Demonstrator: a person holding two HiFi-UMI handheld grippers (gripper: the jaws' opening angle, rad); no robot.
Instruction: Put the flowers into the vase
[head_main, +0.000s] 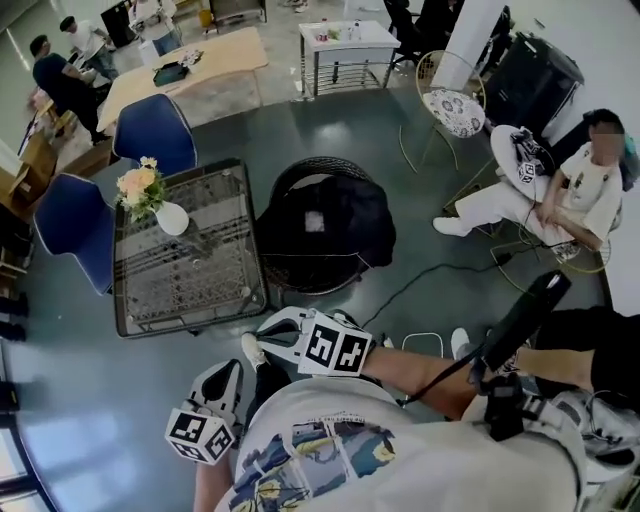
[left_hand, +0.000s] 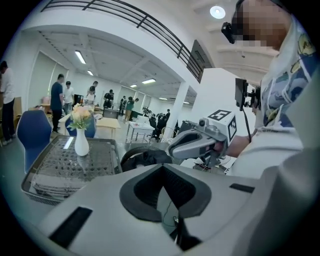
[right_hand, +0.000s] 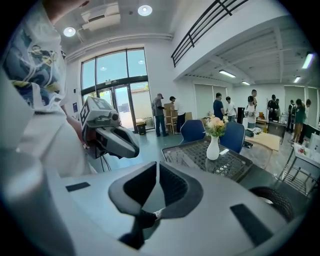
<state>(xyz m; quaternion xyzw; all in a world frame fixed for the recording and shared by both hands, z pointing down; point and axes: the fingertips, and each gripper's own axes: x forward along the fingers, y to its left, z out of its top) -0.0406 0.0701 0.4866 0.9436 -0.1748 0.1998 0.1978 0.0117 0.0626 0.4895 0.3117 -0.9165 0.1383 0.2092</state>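
Observation:
A white vase (head_main: 172, 219) with peach and white flowers (head_main: 140, 187) in it stands on the far left part of a glass-topped mesh table (head_main: 200, 290). Both grippers are held close to my body, well short of the table. My left gripper (head_main: 222, 378) is shut with nothing in it; in the left gripper view its jaws (left_hand: 162, 166) meet, and the vase (left_hand: 81, 142) is far off to the left. My right gripper (head_main: 268, 335) shows only a narrow slit between its jaws (right_hand: 156, 165), with nothing between them; the vase (right_hand: 213, 148) is ahead to the right.
A round black chair (head_main: 325, 235) with dark cloth on it stands right of the table. Two blue chairs (head_main: 155, 135) (head_main: 70, 225) stand at the table's far and left sides. A person sits at the right (head_main: 560, 200). A cable (head_main: 430, 275) runs across the floor.

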